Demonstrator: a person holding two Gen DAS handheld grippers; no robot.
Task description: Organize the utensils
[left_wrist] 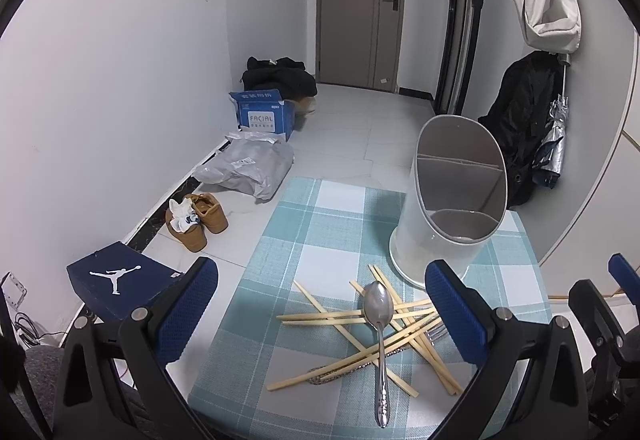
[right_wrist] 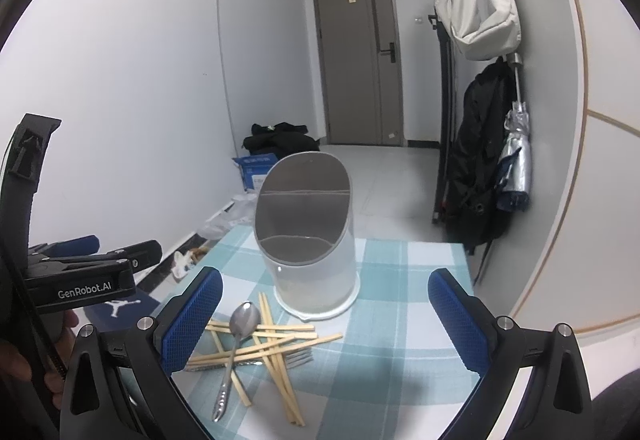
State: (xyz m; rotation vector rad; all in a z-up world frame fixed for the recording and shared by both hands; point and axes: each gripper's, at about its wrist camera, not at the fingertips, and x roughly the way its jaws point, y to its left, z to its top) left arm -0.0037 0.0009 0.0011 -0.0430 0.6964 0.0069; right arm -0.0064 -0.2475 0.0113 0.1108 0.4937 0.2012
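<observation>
Checked table (left_wrist: 320, 208): white utensil holder (left_wrist: 452, 200) upright at far side, empty; near it a crossed heap of chopsticks (left_wrist: 400, 336), spoon (left_wrist: 379, 320) on top, fork (right_wrist: 298, 358) beneath. Left gripper (left_wrist: 320, 308) and right gripper (right_wrist: 324, 316): jaws apart, holding nothing

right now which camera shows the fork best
The right wrist view: the fork shows its tines sticking out clear of the chopsticks. In the left wrist view the fork is mostly hidden behind the gripper finger and the chopstick pile, only a few tines showing.
</observation>
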